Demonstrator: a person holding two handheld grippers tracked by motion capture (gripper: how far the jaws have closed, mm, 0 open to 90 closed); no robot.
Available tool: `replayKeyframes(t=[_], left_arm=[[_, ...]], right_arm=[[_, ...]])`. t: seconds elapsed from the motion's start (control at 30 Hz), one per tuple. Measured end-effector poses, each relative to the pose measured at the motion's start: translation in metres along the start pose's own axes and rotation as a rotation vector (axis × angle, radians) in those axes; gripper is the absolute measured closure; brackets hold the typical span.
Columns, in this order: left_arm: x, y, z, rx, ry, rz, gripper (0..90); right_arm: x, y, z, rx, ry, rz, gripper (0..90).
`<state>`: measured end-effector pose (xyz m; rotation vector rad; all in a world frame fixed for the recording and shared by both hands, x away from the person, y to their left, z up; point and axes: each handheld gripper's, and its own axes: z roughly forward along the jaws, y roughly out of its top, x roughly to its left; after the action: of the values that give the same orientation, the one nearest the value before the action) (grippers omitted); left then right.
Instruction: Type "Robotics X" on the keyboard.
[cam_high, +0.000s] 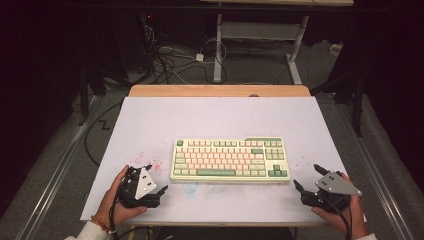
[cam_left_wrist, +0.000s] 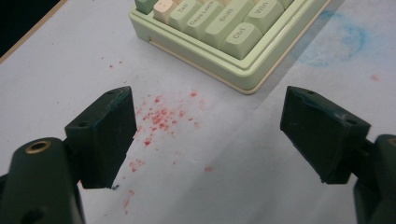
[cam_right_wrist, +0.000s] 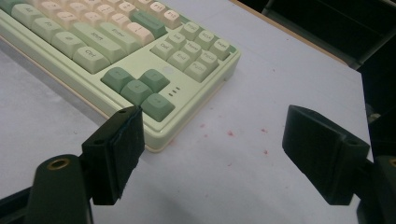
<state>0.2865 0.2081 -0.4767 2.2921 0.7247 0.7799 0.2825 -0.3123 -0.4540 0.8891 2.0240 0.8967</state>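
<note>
The keyboard (cam_high: 230, 160) lay flat at the centre of the high view, lengthwise across the white table (cam_high: 165, 120), untouched by either tool. The left gripper (cam_high: 159, 192) rested at the lower left of that frame, just off the keyboard's left end, its jaws spread wide with nothing between them; in the left gripper view the keyboard's near corner (cam_left_wrist: 243, 70) sat ahead, towards the upper centre, beyond a scatter of red specks (cam_left_wrist: 161, 119). The right gripper (cam_high: 307, 177) stood at the lower right, likewise gaping and empty, with the arrow-key corner (cam_right_wrist: 154, 121) just beyond its left-hand jaw in the right gripper view. Assessment: the work stood at the approach stage, with no grasp made. The next move would appear to call for each gripper to advance to its end of the keyboard and close evenly on the case edge, clear of the keys.
</note>
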Motion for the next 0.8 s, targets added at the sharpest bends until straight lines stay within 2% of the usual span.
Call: replayKeyframes(t=[0.8], left_arm=[[-0.0013, 0.0019, 0.0027, 0.013, -0.008, 0.005, 17.0]], right_arm=[[-0.0002, -0.0001, 0.001, -0.002, 0.005, 0.0, 21.2]])
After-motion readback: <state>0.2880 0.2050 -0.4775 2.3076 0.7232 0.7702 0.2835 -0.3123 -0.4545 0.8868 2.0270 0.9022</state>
